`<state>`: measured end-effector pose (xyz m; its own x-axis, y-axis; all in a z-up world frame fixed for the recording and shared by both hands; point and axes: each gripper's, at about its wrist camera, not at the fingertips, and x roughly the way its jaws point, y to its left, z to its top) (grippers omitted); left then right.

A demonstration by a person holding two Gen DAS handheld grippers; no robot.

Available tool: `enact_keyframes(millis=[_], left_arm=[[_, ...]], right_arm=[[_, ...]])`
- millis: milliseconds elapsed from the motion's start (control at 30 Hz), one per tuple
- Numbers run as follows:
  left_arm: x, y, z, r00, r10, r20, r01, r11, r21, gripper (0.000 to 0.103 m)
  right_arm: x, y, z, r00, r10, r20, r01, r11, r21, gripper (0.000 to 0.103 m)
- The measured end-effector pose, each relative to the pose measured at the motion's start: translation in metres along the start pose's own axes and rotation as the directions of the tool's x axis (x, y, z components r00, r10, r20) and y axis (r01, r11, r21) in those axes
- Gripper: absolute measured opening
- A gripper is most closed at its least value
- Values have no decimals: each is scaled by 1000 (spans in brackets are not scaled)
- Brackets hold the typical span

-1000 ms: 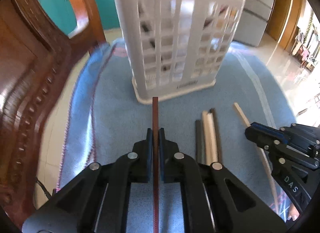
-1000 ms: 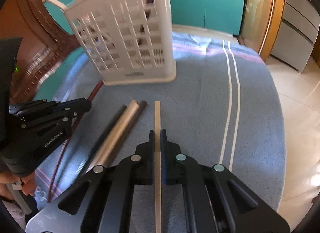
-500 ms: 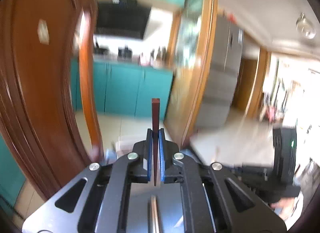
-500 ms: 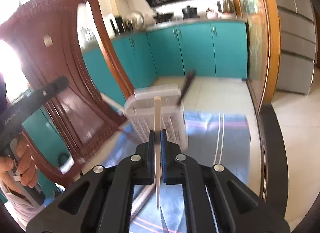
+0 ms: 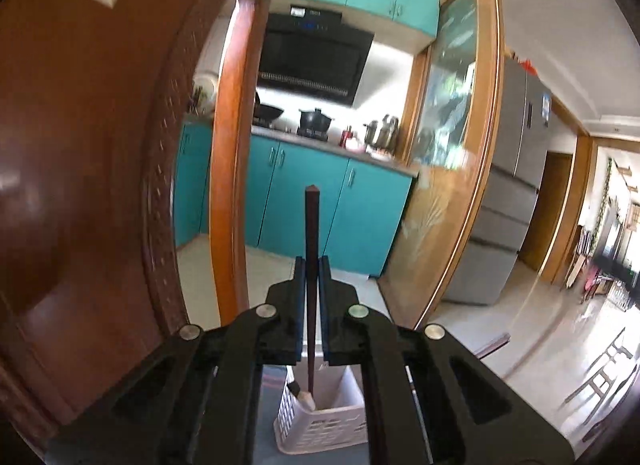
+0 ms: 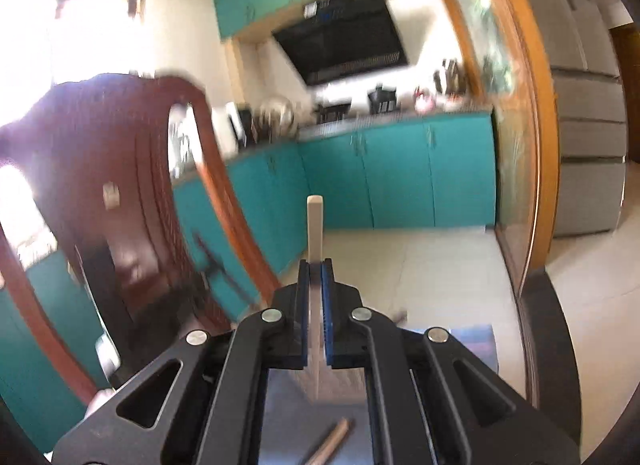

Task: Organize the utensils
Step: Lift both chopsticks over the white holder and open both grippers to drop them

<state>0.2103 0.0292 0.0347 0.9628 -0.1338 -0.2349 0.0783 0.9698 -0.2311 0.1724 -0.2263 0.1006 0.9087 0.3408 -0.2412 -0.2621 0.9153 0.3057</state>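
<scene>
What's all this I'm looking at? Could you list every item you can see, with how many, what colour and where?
Dark chopstick: one, dark brown, upright in the left gripper, lower tip over the basket.
Pale chopstick: one, light wood, upright in the right gripper.
Basket: one, white lattice, below the left gripper, with a stick already inside.
Loose sticks: at least one, brownish, lying below the right gripper; blurred.
Chair: one, red-brown wood, at left.
Cabinets: turquoise, under and above the counter.
Hood: one, black, over the stove.
Pots: a few, dark and metal, on the counter.
Fridge: one, grey, at right.
Left gripper: black, blue-padded fingers, shut.
Right gripper: same, shut.
</scene>
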Motion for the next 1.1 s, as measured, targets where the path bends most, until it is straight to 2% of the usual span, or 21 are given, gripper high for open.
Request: enact_keyframes(millis=[100, 200, 267, 300, 367, 500, 700, 933, 1100], left_arm=[[10, 1, -10, 999, 16, -46, -15, 1000, 20, 7], [17, -1, -26, 994, 4, -114, 1, 999, 44, 7], [19, -7, -35, 993, 27, -112, -17, 996, 85, 7], [13, -10, -40, 995, 45, -92, -33, 991, 130, 8], [5, -13, -45, 995, 71, -76, -58, 986, 159, 9], [-6, -10, -46, 994, 41, -97, -28, 990, 135, 10], [-19, 0, -39, 995, -23, -99, 31, 996, 81, 22], [-30, 12, -39, 992, -48, -114, 54, 997, 49, 30], [-31, 16, -49, 987, -61, -149, 68, 997, 45, 32]], right_arm=[[10, -3, 8, 989, -82, 119, 77, 996, 44, 6], [33, -12, 1, 977, -165, 137, 153, 984, 91, 6], [50, -19, -4, 970, -194, 146, 178, 977, 114, 6], [57, -21, -4, 969, -201, 145, 185, 975, 121, 6], [67, -24, -6, 965, -219, 145, 197, 969, 151, 6], [84, -23, -7, 947, -290, 139, 266, 950, 165, 7], [109, -10, -20, 934, -341, 104, 333, 939, 87, 7], [119, -2, -34, 931, -360, 63, 357, 933, 56, 7], [126, 8, -43, 935, -354, 38, 354, 935, 2, 7]])
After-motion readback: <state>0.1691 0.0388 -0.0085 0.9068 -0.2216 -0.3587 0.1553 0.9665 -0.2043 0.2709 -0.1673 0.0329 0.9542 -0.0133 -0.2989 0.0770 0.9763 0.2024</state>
